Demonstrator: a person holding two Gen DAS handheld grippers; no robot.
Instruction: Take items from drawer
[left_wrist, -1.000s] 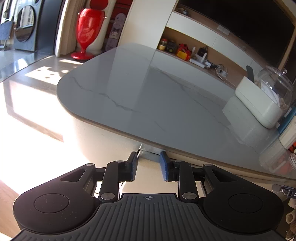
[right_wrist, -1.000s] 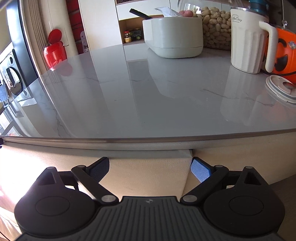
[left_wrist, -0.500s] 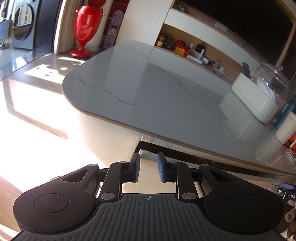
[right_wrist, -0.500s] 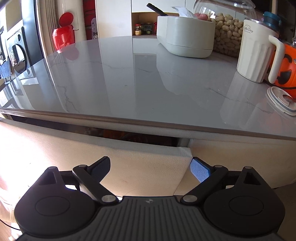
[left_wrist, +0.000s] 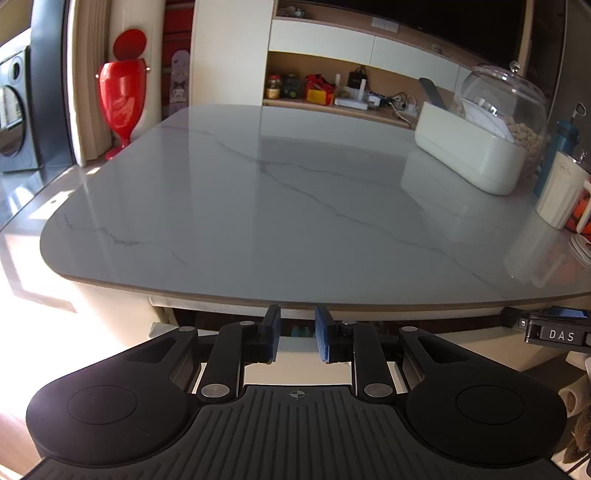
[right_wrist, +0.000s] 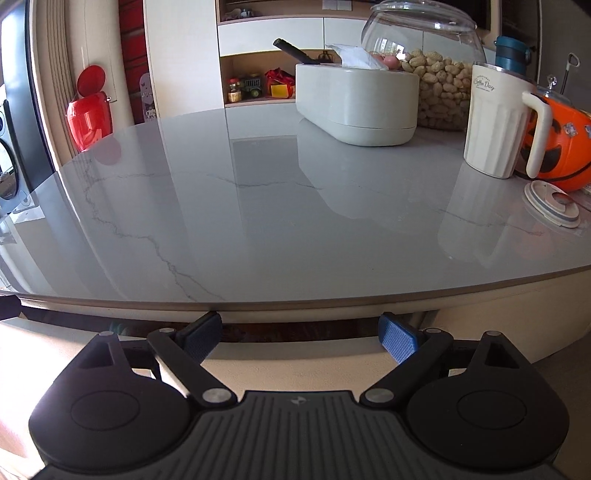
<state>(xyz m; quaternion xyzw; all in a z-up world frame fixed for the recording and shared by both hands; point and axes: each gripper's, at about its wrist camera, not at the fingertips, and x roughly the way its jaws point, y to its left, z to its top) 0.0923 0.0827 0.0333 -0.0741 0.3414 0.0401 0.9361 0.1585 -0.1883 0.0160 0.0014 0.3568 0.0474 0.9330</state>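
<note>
Drawer (left_wrist: 295, 349) sits under the near edge of the marble table (left_wrist: 258, 192), pulled out a little; a dark slot shows between its cream front and the tabletop lip

- Far left: red bin (left_wrist: 122, 92) on the floor, well clear of my working room
- My left gripper (left_wrist: 295, 334) straddles the drawer's top edge, jaws nearly together and opening at this moment; the edge runs between the pads, but I can't tell if they press on it
- Something small and green lies in the slot just beyond the pads; too dim to name
- Drawer front judged stiff and smooth, heavy enough to want a steady pull; top edge is the only hold I can see
- Items inside hidden, so weight and fragility unknown; expect small, light things
- My right gripper (right_wrist: 299, 334) hovers at the same front, jaws wide apart, nothing between them
- Far right on the table: white tub (right_wrist: 354, 99), peanut jar (right_wrist: 439, 85), white jug (right_wrist: 495, 122), orange pumpkin (right_wrist: 565, 147)
- Tabletop lip overhangs the slot: headroom is tight until the drawer comes out further
</note>
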